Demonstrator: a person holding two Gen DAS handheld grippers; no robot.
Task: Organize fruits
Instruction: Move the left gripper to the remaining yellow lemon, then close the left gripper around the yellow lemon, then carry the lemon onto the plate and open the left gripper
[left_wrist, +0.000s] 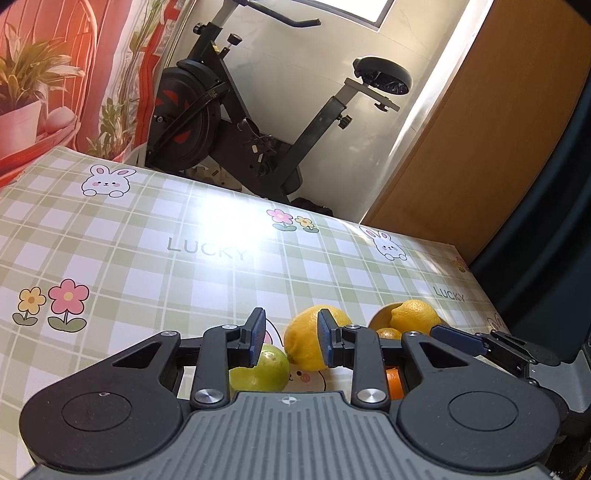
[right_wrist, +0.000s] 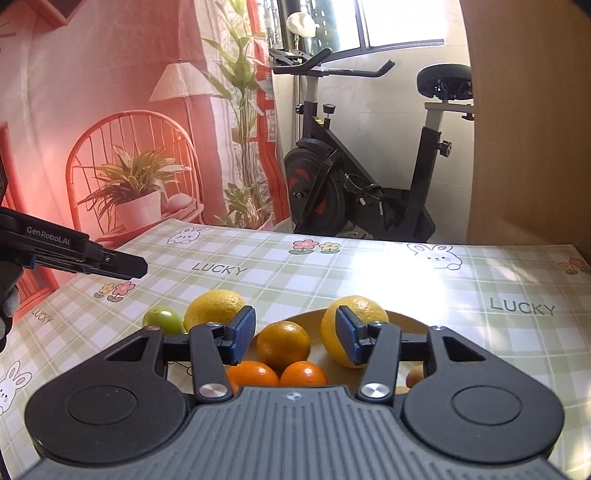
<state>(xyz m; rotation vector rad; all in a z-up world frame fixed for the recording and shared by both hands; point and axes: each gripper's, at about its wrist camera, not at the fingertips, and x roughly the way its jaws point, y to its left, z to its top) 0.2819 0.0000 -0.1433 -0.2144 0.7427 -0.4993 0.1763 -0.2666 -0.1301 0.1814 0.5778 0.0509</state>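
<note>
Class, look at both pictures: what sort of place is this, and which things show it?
Probably a room in a home: an exercise bike by a window, and a table with a bunny-print cloth holding fruit.

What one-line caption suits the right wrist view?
Right gripper hovers with fingers apart over a bowl of oranges and a lemon.
</note>
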